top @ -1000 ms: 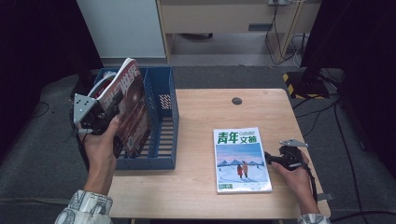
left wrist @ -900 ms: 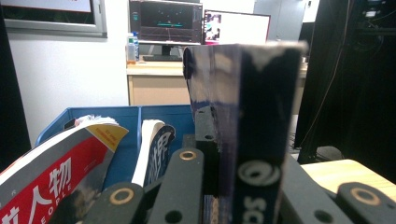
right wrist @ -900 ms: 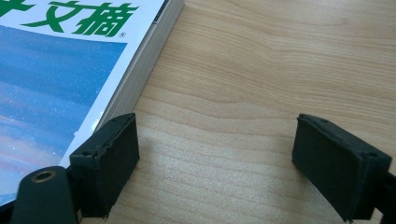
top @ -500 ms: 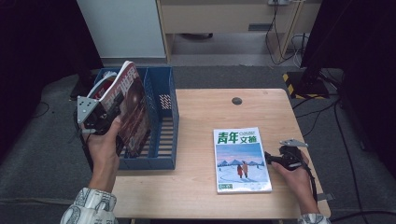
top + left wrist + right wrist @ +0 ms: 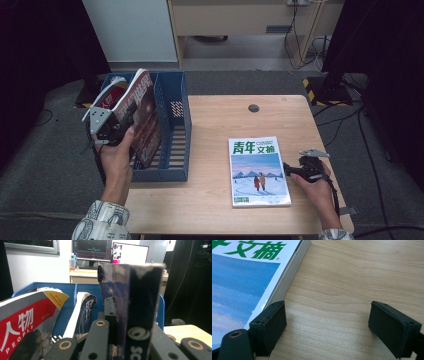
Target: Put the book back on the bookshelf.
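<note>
High view overlooks the table; gripper views sit close, the right sharing the green-titled magazine at four o'clock.

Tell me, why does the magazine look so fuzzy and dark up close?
In the left gripper view, the dark glossy magazine clamped in the left claw sits too near the lens, so it blurs, with pale glare at its top edge. In the high view, the room behind is dark while the light wooden table is evenly lit. In the right gripper view, the wood grain looks sharp.
</note>
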Tool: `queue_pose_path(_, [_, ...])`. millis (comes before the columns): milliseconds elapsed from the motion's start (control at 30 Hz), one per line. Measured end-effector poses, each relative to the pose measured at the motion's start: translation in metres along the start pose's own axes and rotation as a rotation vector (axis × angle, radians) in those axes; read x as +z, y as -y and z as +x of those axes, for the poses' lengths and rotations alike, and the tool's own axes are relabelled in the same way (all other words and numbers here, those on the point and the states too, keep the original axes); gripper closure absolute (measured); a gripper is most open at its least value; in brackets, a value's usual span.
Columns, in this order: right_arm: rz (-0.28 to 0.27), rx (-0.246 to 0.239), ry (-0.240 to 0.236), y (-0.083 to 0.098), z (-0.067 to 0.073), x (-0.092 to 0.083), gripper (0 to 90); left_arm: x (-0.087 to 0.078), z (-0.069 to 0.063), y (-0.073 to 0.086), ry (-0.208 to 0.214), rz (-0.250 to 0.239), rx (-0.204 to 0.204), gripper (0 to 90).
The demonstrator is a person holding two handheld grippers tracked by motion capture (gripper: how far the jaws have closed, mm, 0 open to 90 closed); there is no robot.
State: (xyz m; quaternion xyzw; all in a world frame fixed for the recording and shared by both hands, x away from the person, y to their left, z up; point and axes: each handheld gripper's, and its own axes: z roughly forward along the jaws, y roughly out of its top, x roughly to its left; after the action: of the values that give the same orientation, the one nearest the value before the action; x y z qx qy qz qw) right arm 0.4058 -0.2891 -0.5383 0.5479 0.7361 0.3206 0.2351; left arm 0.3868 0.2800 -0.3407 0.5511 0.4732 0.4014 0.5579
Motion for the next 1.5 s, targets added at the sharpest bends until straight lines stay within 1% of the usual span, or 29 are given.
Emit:
queue_pose_path(467, [0.0,0.0,0.0,0.0,0.0,0.0,14.9,0.005,-0.002,0.01,-0.002,0.0,-0.007,83.8])
queue_pose_path(833, [0.0,0.0,0.0,0.0,0.0,0.0,15.0,0.009,0.0,0.021,-0.009,0.011,-0.017,83.8])
queue_pose_path(1000, [0.0,0.0,0.0,0.0,0.0,0.0,15.0,0.011,-0.001,0.023,-0.015,0.012,-0.015,83.7])
queue_pose_path(1167, [0.0,0.0,0.0,0.0,0.0,0.0,15.0,0.014,-0.001,0.03,-0.019,0.026,-0.017,83.8])
queue_pose_path(1267, [0.0,0.0,0.0,0.0,0.0,0.0,15.0,0.016,0.0,0.033,-0.022,0.03,-0.026,83.7])
queue_pose_path(1500, [0.0,0.0,0.0,0.0,0.0,0.0,14.9,0.017,-0.001,0.037,-0.027,0.031,-0.027,83.7])
